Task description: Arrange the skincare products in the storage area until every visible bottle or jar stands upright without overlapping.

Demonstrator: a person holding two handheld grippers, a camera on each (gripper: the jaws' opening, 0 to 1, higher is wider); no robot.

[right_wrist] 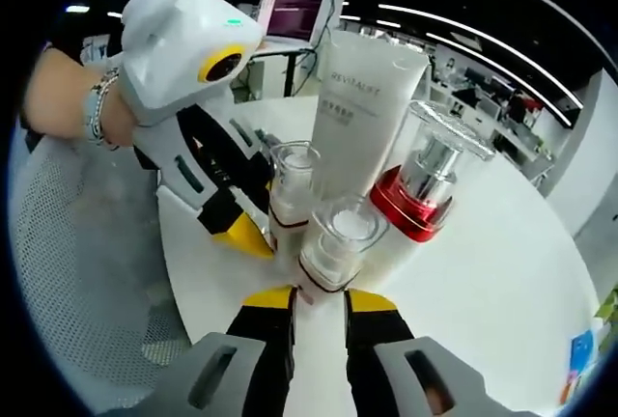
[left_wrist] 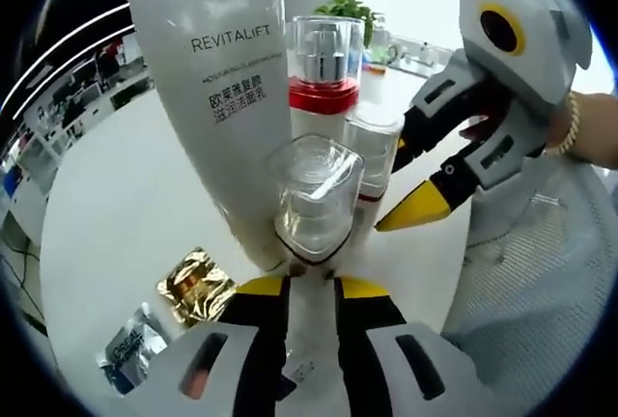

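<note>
Four products stand upright, bunched mid-counter [left_wrist: 116, 214]: tube [left_wrist: 217, 79], red-collared jar [left_wrist: 323, 74] and two clear-capped bottles, long axes vertical, caps up. My left hand-held gripper [left_wrist: 311, 287] clamps one bottle [left_wrist: 314, 195]; my right hand-held gripper [right_wrist: 319, 296] clamps the other [right_wrist: 340, 243]. Spacing them looks like what remains.

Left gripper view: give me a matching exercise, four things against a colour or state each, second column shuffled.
Things:
1. Revitalift tube
2. red-collared pump bottle
3. gold foil sachet
4. left gripper

Colour or state:
A. lying flat on the white table
B. jaws closed on a clear-capped bottle
C. white, standing with its printed side to the camera
D. silver pump under a clear cap

Pairs: 1-C, 2-D, 3-A, 4-B
</note>
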